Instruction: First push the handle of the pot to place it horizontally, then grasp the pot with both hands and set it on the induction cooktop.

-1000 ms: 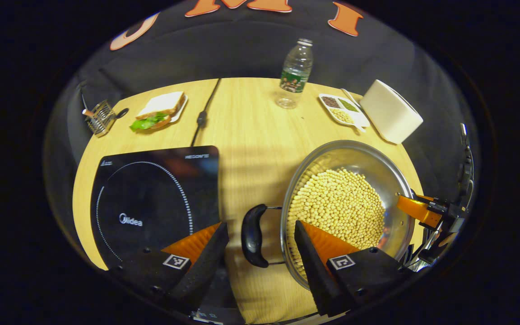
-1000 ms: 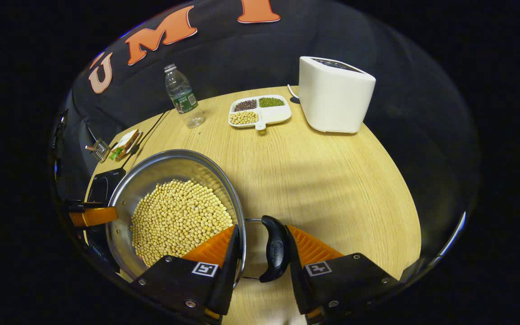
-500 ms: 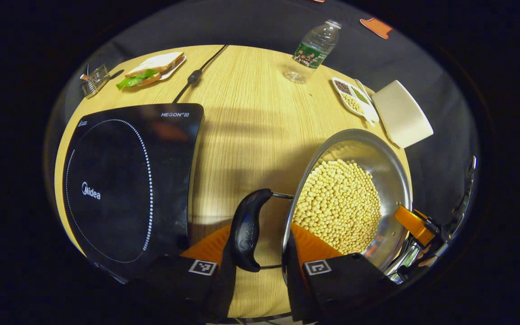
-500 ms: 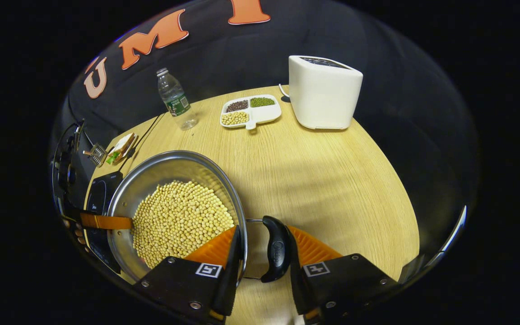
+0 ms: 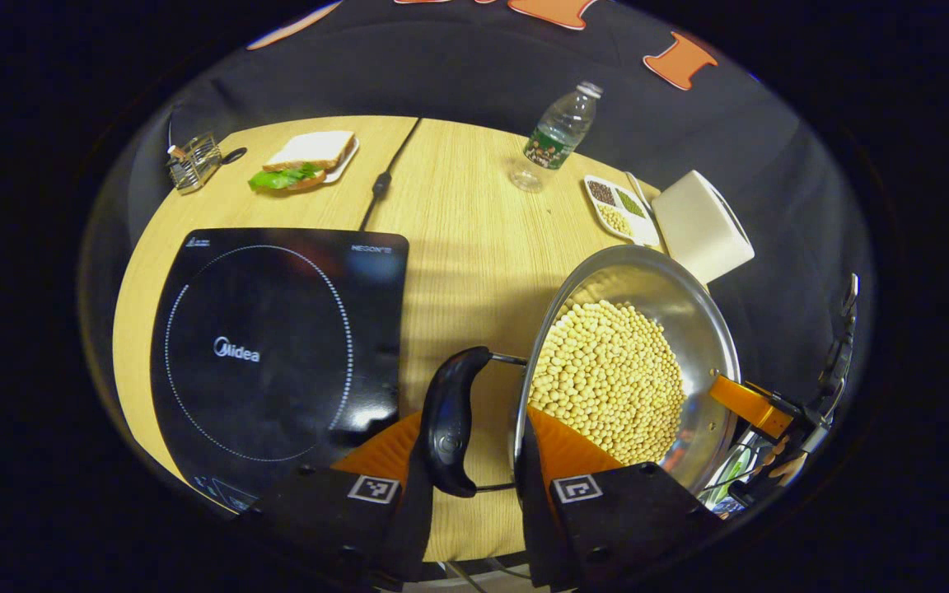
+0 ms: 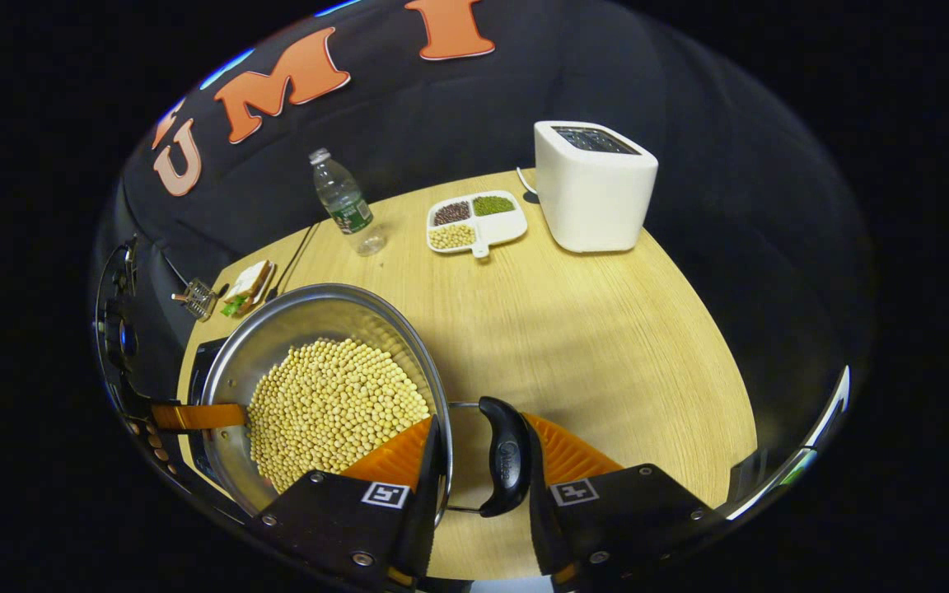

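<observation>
Both tools, left (image 5: 465,494) & right (image 6: 483,502), pinch pot (image 5: 680,321) handles; carry step; next: swing to cooktop (image 5: 277,346) at 9 o'clock.

A light wooden table (image 6: 606,346) with fine straight grain stands in a dark booth. Black cloth (image 6: 458,115) hangs as the wall right behind its far edge. Soft shadow bands cross the lit tabletop.
</observation>
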Tool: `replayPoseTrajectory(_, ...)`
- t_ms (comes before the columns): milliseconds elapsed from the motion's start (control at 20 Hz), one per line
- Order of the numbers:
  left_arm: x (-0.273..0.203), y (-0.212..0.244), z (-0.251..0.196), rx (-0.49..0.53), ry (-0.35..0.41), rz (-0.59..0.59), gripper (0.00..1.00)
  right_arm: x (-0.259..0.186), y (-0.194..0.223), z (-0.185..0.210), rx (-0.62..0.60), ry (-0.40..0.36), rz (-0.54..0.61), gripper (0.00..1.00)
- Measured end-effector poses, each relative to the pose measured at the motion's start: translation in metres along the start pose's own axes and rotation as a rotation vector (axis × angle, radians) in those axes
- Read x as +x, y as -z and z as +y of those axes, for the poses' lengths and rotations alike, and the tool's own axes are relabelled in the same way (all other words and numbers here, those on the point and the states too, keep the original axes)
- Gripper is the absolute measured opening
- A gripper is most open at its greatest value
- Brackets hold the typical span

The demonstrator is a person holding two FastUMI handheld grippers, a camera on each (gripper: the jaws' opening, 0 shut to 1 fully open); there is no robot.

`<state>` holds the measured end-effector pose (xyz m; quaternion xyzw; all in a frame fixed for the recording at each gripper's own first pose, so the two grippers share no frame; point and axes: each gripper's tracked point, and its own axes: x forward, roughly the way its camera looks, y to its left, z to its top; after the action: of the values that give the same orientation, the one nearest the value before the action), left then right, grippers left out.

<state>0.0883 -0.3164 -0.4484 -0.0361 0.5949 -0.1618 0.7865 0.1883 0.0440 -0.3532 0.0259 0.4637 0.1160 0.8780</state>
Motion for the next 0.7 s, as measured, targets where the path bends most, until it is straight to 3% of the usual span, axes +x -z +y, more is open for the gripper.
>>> replayPoseTrajectory(250,-0.046,-0.013,0.042,-0.037,0.009,-0.03,0.54,-0.02,-0.012,0.057,-0.001,-0.026,-0.013,0.48)
replayPoseTrajectory(700,-0.107,-0.03,0.164,-0.094,-0.023,-0.07,0.54,-0.032,-0.01,0.188,-0.052,-0.082,-0.011,0.48)
